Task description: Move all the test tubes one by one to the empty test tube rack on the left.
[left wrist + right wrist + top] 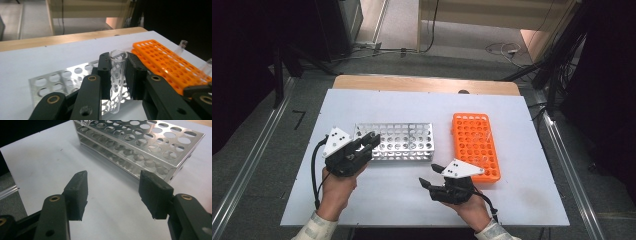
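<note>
Clear glass test tube (116, 77) pinched upright between the pads of the left gripper (364, 145), open mouth up, rounded bottom hanging free just above the counter. Seen from the high view at about 9 o'clock on the white counter (412, 107), at the left end of the metal rack (401, 142). In the left gripper view, tube standing in front of the metal rack's perforated top, with its holes visible through the glass.

Right gripper (430, 176) at roughly 5 o'clock on the counter, jaws spread apart with nothing between them, pointing toward 10 o'clock at the metal rack. In the right gripper view, bare counter surface between the two black pads (79, 192), the metal rack lying beyond at 12 to 1 o'clock.

Orange rack (475, 145) at about 3 o'clock on the counter, just beside the right gripper, apart from the metal rack. Two more clear tubes (182, 46) standing in the orange rack, at the right edge of the left gripper view.
</note>
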Action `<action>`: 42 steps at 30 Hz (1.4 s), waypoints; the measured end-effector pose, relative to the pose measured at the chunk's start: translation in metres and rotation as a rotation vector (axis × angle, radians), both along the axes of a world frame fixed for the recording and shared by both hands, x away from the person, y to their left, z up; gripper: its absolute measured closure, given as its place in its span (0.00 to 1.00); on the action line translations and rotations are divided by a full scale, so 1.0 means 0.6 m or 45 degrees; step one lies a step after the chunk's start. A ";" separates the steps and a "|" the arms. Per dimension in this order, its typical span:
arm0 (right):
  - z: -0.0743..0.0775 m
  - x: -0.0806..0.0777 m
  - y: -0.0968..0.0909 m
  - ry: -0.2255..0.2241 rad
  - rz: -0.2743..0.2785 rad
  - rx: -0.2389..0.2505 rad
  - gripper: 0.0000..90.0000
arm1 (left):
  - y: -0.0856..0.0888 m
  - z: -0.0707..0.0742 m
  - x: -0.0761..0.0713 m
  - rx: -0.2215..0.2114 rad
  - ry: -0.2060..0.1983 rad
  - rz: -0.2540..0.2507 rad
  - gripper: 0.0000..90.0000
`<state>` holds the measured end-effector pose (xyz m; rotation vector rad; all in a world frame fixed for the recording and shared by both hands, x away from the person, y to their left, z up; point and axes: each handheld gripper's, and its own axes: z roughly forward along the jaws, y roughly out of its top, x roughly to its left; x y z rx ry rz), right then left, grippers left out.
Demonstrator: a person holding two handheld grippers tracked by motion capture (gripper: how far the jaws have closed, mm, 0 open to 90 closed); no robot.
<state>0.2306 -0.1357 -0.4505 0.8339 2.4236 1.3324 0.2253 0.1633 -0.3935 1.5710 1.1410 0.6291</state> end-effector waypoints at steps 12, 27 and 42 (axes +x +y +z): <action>-0.001 0.001 -0.002 0.001 -0.007 -0.005 0.41 | 0.053 -0.003 0.017 0.041 0.007 0.165 0.83; -0.002 0.004 -0.002 0.028 -0.034 -0.020 0.31 | 0.070 -0.020 0.025 0.105 0.015 0.247 0.83; -0.001 0.002 -0.004 0.022 -0.032 -0.025 0.31 | 0.059 -0.066 0.035 0.205 0.075 0.259 0.83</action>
